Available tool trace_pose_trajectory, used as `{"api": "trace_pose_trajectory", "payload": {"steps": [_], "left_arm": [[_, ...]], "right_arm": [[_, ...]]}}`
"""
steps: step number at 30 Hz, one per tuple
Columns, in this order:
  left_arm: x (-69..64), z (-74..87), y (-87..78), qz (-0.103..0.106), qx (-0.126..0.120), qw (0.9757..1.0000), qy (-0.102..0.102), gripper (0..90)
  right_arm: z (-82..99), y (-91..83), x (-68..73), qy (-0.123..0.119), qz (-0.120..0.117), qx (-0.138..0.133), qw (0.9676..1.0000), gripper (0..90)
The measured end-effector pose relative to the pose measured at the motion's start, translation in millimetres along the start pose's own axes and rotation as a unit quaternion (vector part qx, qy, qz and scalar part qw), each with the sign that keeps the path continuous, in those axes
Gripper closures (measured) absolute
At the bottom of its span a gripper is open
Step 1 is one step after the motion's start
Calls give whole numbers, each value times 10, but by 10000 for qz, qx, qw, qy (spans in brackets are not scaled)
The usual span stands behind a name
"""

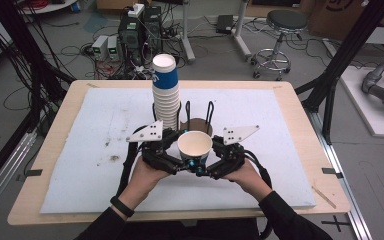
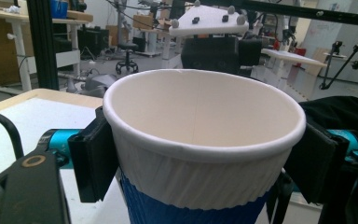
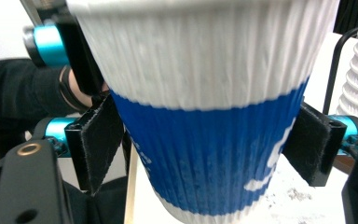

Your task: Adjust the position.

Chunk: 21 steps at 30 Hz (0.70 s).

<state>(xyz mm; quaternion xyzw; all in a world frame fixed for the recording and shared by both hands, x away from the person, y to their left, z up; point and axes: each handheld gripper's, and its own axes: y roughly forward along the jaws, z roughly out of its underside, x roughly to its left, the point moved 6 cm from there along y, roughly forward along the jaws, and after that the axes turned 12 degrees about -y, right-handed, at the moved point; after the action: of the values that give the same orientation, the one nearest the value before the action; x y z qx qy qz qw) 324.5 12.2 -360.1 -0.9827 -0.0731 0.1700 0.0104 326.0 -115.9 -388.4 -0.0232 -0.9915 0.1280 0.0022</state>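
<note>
A white and blue ribbed paper cup (image 1: 195,144) is held upright above the table's near middle, between both grippers. My left gripper (image 2: 205,158) is shut on it just under the rim, one black pad (image 2: 93,156) pressed on each side. My right gripper (image 3: 205,149) straddles the blue band (image 3: 205,154) lower down; its pads (image 3: 98,144) stand right beside the cup without squeezing it, so it is open. In the high view the left gripper (image 1: 179,156) and right gripper (image 1: 212,156) meet at the cup from either side. A tall stack of matching cups (image 1: 166,95) stands behind.
A black wire holder (image 1: 198,117) with a brown disc in it stands just behind the held cup, right of the stack. A white foam board (image 1: 105,115) covers the wooden table (image 1: 300,115). Computers, cables and a stool (image 1: 280,30) are on the floor beyond.
</note>
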Motion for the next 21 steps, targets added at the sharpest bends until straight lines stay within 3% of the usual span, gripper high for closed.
{"api": "trace_pose_trajectory", "payload": {"steps": [8, 21], "left_arm": [[-1, 26, 24, 10, 30, 10000, -33, 204], [16, 7, -44, -127, 21, 9999, -17, 109]], "right_arm": [[1, 12, -5, -65, 98, -26, 9999, 244], [14, -12, -20, -158, 144, 85, 9997, 243]]}}
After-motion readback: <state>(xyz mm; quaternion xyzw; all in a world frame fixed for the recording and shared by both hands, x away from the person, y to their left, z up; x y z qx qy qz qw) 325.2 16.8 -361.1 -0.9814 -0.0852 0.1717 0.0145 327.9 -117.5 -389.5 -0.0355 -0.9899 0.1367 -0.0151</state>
